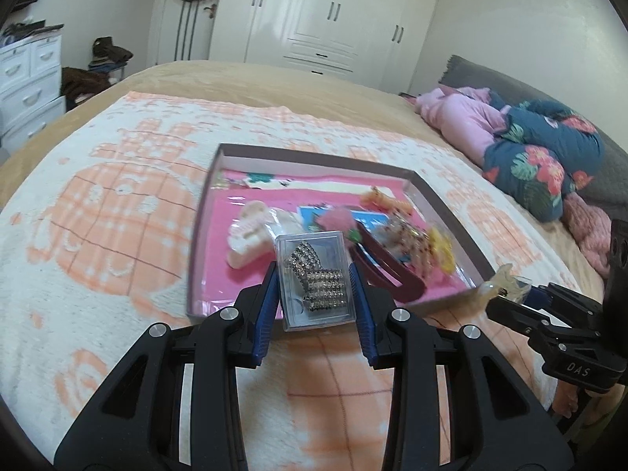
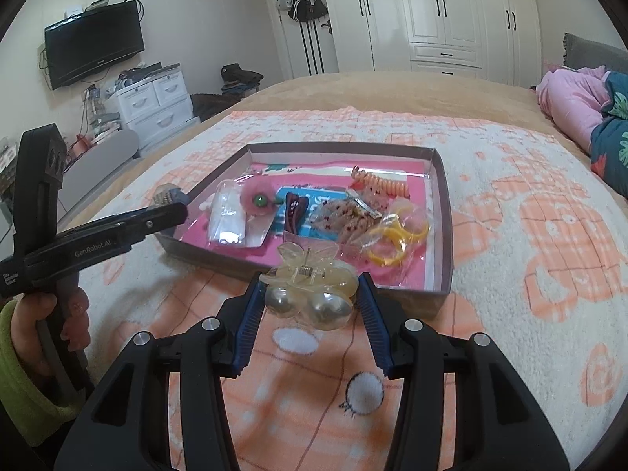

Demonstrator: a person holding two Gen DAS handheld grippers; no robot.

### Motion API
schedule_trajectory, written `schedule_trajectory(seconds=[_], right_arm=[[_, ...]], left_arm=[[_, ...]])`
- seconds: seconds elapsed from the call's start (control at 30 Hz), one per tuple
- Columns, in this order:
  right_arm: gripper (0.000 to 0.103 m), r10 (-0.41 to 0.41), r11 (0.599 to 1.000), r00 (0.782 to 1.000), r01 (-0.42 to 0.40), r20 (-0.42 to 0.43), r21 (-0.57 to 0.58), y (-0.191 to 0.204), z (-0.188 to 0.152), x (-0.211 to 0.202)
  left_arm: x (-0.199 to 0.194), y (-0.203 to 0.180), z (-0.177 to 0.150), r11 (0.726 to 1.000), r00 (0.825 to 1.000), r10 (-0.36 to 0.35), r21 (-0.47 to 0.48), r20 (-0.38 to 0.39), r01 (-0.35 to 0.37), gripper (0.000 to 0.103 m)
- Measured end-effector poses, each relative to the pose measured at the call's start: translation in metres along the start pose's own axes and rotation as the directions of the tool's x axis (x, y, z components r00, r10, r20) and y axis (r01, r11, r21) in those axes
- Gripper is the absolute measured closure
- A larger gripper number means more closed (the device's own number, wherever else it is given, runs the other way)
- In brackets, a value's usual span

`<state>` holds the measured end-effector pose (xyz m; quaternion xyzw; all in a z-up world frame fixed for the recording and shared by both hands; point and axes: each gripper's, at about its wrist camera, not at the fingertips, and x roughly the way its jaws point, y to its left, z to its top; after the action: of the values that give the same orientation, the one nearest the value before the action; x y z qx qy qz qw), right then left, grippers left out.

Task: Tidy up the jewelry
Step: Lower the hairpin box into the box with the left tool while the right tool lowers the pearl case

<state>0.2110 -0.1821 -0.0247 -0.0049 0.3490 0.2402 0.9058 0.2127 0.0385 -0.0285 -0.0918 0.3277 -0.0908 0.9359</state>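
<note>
Am holding clear case [image 1: 314, 280] in left gripper [image 1: 313, 274], pearl clip [image 2: 310, 290] clamped in right gripper [image 2: 310, 294]. Both nearing tray [image 2: 441, 216]; next: lowering in, opening w/ care.

The shallow box [image 2: 441, 212] has dull mauve-brown walls and a bright pink lining with a blue printed patch. Inside it lie a dark red hair clip [image 1: 386, 271], a cream-white claw clip [image 1: 251, 235], a pink pompom with a green centre [image 2: 257, 198], an orange spiral tie [image 2: 386, 186] and yellow rings [image 2: 396, 241]. Just in front of the box, a clear case [image 1: 316, 280] holds silver and black rhinestone bands, and a translucent amber claw clip [image 2: 310, 280] carries two pearl-white beads. Under the box, the blanket [image 2: 530, 235] is cream with peach-orange checked shapes.
</note>
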Motion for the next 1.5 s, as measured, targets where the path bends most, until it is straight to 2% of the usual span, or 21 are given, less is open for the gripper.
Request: schedule_trajectory(seconds=[0.33, 0.6, 1.5], right_arm=[[0.057, -0.025, 1.0, 1.0, 0.025, 0.011, 0.002, -0.009, 0.018, 0.014], [0.057, -0.041, 0.999, 0.999, 0.041, 0.014, 0.005, -0.014, 0.031, 0.027], [0.057, -0.042, 0.999, 0.999, 0.042, 0.001, -0.004, -0.014, 0.05, 0.056]], left_arm=[[0.008, 0.017, 0.013, 0.998, 1.0, 0.03, -0.047, 0.01, -0.029, 0.076], [0.018, 0.019, 0.017, 0.998, 0.999, 0.039, -0.047, 0.001, -0.039, 0.076], [0.056, -0.009, 0.036, 0.998, 0.999, 0.027, 0.05, -0.037, -0.025, 0.076]])
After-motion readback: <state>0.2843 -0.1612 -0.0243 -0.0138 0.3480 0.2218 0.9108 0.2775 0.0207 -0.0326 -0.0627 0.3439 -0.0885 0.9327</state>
